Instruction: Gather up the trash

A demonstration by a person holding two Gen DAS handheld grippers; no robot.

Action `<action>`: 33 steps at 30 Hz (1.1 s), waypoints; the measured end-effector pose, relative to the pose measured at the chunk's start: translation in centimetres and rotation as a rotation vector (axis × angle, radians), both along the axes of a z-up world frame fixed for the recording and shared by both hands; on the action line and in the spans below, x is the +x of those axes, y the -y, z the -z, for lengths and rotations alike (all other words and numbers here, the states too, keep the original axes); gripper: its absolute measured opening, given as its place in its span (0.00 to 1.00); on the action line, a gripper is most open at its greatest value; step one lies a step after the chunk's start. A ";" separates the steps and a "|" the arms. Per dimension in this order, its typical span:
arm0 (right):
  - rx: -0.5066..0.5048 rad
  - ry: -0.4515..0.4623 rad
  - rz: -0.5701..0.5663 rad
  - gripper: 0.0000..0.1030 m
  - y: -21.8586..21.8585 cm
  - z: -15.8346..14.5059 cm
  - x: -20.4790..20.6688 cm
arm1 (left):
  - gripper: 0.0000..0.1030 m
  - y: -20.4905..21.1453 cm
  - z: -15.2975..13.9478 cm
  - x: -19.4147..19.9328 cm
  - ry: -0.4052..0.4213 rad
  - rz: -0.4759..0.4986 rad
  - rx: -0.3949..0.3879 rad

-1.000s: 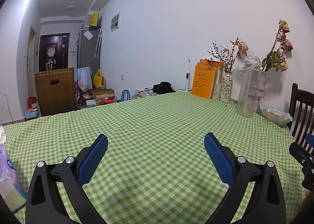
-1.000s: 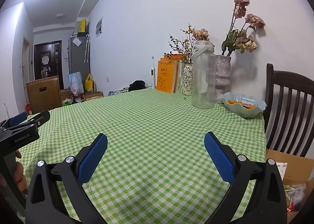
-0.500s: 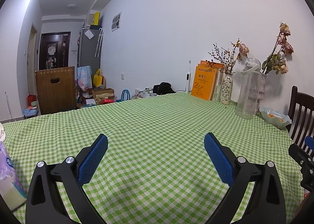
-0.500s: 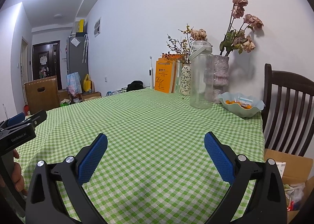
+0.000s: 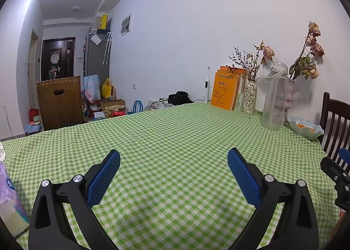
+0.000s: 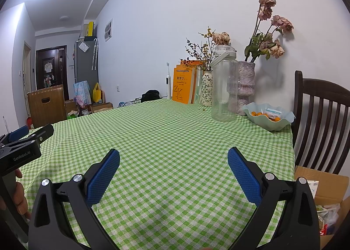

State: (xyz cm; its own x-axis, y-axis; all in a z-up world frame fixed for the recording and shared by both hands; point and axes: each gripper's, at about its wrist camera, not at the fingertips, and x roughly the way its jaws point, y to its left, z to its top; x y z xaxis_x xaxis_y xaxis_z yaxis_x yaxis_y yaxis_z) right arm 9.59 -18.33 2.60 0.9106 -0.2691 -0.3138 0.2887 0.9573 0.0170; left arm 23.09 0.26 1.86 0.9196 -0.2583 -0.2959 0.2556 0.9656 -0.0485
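My left gripper (image 5: 174,158) stands open above the green checked tablecloth (image 5: 175,140), with nothing between its blue pads. My right gripper (image 6: 174,157) is open too, over the same cloth (image 6: 170,136), and holds nothing. A cardboard box (image 6: 323,186) with wrappers and bags inside sits beside the table at the lower right of the right wrist view. No loose trash shows on the cloth in either view. The left gripper (image 6: 24,142) also appears at the left edge of the right wrist view, held by a hand (image 6: 20,193).
Along the wall stand orange books (image 5: 225,94), a patterned vase (image 5: 249,97), a clear jug (image 6: 224,92), a vase of dried flowers (image 6: 246,88) and a pale green bowl of snacks (image 6: 270,118). A dark wooden chair (image 6: 321,123) is at the right. A tissue pack (image 5: 8,201) lies at the left.
Both grippers stay open and have drifted slightly back and up from the table; the scene has shifted a little in both views. Nothing was picked up or released.
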 end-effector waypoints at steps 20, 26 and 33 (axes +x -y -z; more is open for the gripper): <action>-0.001 0.001 0.000 0.92 0.0 0.0 0.0 | 0.93 0.2 -0.1 0.1 0.001 0.004 0.007; -0.001 0.001 0.000 0.92 0.0 0.0 0.0 | 0.93 0.2 -0.1 0.1 0.002 0.004 0.007; 0.000 0.000 0.000 0.92 0.0 0.0 0.0 | 0.93 0.3 -0.1 0.0 0.002 0.003 0.007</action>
